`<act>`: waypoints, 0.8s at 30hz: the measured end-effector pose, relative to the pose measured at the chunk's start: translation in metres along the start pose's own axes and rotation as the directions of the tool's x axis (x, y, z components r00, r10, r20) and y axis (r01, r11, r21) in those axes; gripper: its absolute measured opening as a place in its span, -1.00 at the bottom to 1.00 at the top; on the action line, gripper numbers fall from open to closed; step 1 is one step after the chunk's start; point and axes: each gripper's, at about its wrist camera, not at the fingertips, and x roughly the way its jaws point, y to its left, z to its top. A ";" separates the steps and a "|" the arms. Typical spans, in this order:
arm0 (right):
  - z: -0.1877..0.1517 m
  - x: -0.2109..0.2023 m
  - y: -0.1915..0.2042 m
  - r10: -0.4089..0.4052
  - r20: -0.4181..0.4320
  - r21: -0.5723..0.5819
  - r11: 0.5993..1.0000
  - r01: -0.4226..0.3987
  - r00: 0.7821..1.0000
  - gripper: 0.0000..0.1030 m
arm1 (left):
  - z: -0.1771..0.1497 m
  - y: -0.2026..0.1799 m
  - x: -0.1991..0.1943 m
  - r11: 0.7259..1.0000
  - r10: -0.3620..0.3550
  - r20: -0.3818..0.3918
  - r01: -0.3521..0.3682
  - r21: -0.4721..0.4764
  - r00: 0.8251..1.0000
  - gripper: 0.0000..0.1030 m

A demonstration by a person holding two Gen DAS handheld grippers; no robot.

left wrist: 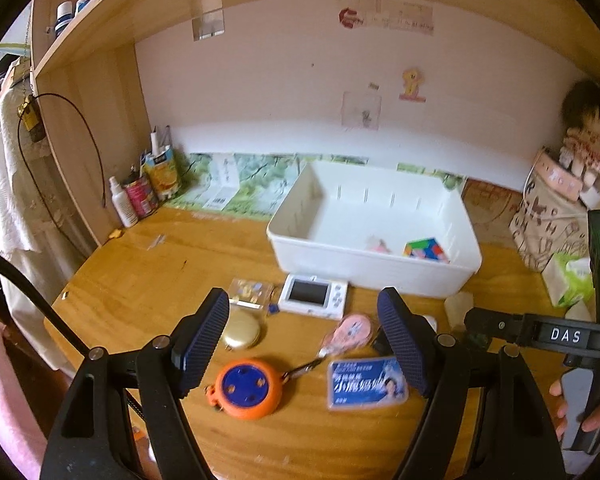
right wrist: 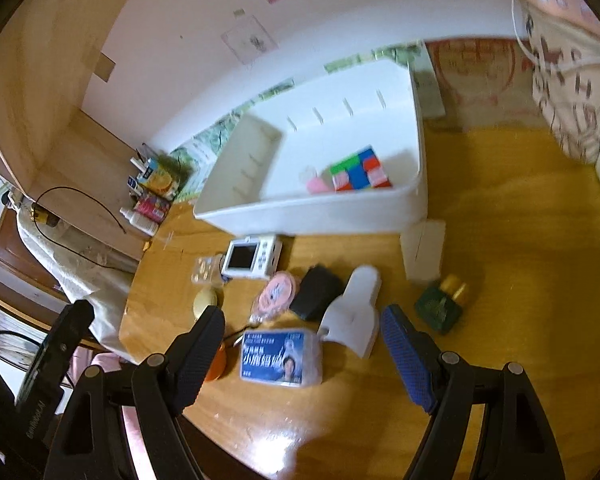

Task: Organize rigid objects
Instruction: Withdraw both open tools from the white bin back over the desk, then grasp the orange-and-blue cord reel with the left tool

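Hovering over wooden surface [left wrist: 148, 272], left gripper [left wrist: 304, 344] and right gripper [right wrist: 302, 350], fingers apart, nothing held. Multicoloured puzzle cube [right wrist: 360, 174] inside white plastic bin [left wrist: 374, 268], far side. Only left view: round orange-and-blue gadget [left wrist: 246, 388]. Only right view: green glass bottle [right wrist: 440, 308], near right.

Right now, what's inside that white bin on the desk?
In the white bin: a colourful puzzle cube and a small pink item, too blurred to identify. The near wall hides the floor strip behind it.

A doll [left wrist: 586, 136] on a patterned box [left wrist: 548, 216]; perhaps cans [left wrist: 156, 184] beside a spray bottle [left wrist: 122, 202].
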 end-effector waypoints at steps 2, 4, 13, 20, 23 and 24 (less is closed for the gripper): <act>-0.006 0.005 -0.002 0.016 -0.026 0.019 1.000 -0.016 1.000 0.57 | -0.005 0.001 0.001 1.000 0.011 -0.022 -0.011 0.006 1.000 0.54; -0.010 0.009 -0.002 0.026 -0.042 0.033 0.999 -0.025 0.999 0.58 | -0.009 0.002 0.003 1.000 0.022 -0.047 -0.021 0.016 0.999 0.54; -0.026 0.033 -0.004 0.050 -0.133 0.128 0.991 -0.032 0.990 0.58 | -0.028 0.008 0.017 0.996 0.025 -0.167 -0.010 0.089 0.986 0.55; -0.041 0.053 -0.002 0.051 -0.210 0.194 0.981 -0.010 0.976 0.58 | -0.034 0.016 0.036 0.992 -0.016 -0.253 0.048 0.120 0.967 0.60; -0.045 0.061 -0.002 0.052 -0.229 0.224 0.975 0.000 0.972 0.58 | -0.034 0.021 0.043 0.989 -0.023 -0.274 0.062 0.134 0.961 0.60; -0.046 0.064 -0.002 0.053 -0.233 0.234 0.972 0.003 0.971 0.58 | -0.035 0.023 0.045 0.988 -0.026 -0.281 0.067 0.137 0.959 0.60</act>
